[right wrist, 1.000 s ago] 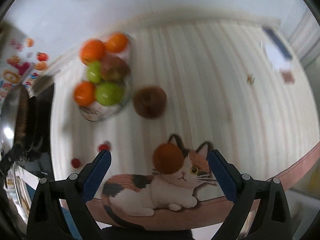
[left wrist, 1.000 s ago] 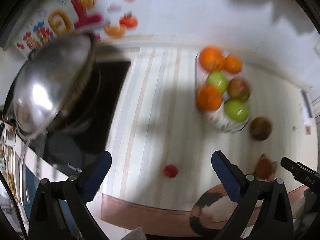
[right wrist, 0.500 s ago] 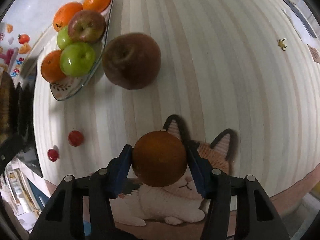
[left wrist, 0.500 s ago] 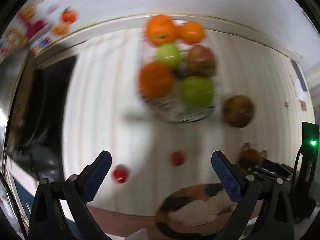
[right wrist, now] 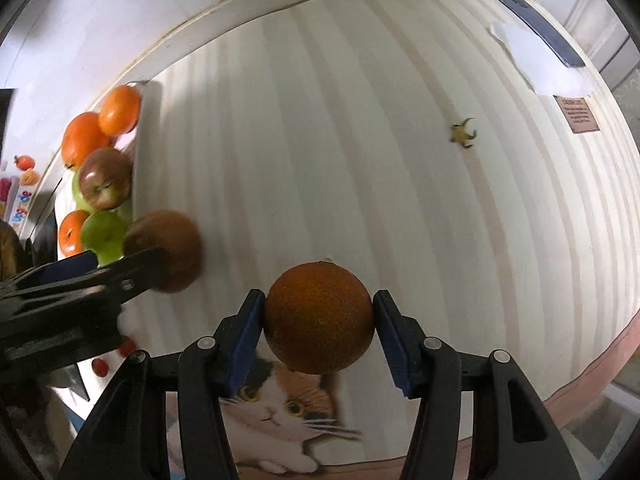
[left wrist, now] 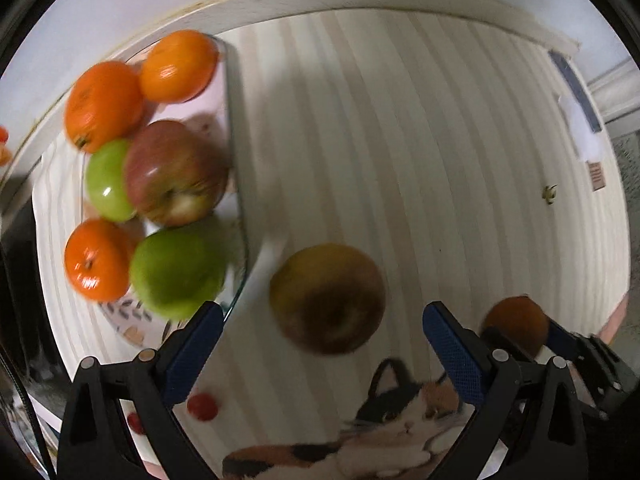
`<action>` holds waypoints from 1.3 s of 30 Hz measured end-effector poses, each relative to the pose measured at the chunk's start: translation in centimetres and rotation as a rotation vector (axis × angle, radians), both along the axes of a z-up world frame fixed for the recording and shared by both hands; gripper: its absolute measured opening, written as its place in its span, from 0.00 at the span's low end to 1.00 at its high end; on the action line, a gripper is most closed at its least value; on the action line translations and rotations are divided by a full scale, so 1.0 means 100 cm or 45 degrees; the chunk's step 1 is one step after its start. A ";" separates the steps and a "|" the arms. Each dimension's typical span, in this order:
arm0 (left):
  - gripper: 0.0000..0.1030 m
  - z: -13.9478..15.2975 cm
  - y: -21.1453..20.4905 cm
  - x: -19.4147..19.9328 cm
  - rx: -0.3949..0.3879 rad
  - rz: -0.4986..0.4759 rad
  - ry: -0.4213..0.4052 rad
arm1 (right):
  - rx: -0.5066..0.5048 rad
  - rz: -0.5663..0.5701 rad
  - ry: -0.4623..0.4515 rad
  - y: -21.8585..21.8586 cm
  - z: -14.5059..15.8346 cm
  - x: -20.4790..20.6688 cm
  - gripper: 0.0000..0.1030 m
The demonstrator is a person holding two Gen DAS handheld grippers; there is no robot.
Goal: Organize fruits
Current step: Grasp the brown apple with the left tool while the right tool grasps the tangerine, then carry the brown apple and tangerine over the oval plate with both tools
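My right gripper (right wrist: 319, 304) is shut on a dark orange (right wrist: 319, 318), held over the cat placemat (right wrist: 280, 400). My left gripper (left wrist: 323, 316) points straight down, jaws wide and closing. A brown apple (left wrist: 328, 298) lies between its fingers (left wrist: 192, 344), which stand clear of it. To the left, a glass plate (left wrist: 236, 200) holds three oranges, two green apples and a red apple (left wrist: 176, 172). In the right wrist view the left gripper (right wrist: 80, 276) partly covers the brown apple (right wrist: 168, 248).
Two cherry tomatoes (right wrist: 127, 346) (right wrist: 100, 366) lie on the striped tabletop near the placemat's left end. A small yellow scrap (right wrist: 462, 134) and a white paper (right wrist: 540, 68) sit at the far right. A dark hob (left wrist: 16, 280) borders the left edge.
My left gripper swept right and down, from over the hob to around the brown apple. My right gripper shut on the dark orange and has shifted with it over the placemat.
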State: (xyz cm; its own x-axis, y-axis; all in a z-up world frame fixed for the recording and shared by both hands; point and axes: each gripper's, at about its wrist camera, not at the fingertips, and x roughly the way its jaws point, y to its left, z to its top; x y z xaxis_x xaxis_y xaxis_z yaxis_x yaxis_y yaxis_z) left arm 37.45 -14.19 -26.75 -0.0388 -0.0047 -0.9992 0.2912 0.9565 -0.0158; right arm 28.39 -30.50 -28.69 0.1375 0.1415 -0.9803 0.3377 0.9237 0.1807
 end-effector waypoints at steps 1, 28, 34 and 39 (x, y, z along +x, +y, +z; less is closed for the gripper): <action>0.90 -0.004 -0.005 -0.001 0.020 -0.024 -0.004 | -0.001 -0.004 0.003 -0.002 -0.001 -0.001 0.57; 0.62 0.011 0.131 -0.086 -0.057 0.128 -0.048 | 0.095 0.363 0.054 0.078 -0.022 0.003 0.57; 0.62 0.023 0.125 -0.072 -0.084 0.156 -0.053 | 0.118 0.329 0.089 0.077 -0.023 0.000 0.57; 0.61 0.028 0.126 -0.071 -0.091 0.155 -0.070 | 0.110 0.333 0.080 0.076 -0.021 -0.006 0.56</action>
State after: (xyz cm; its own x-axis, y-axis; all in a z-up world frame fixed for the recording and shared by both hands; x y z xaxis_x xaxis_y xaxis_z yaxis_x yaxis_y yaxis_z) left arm 30.36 -1.60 -23.98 0.0209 -0.0775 -0.9968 0.1754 0.9818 -0.0726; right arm 27.83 -22.91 -30.82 0.0247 0.2480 -0.9685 0.1029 0.9630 0.2492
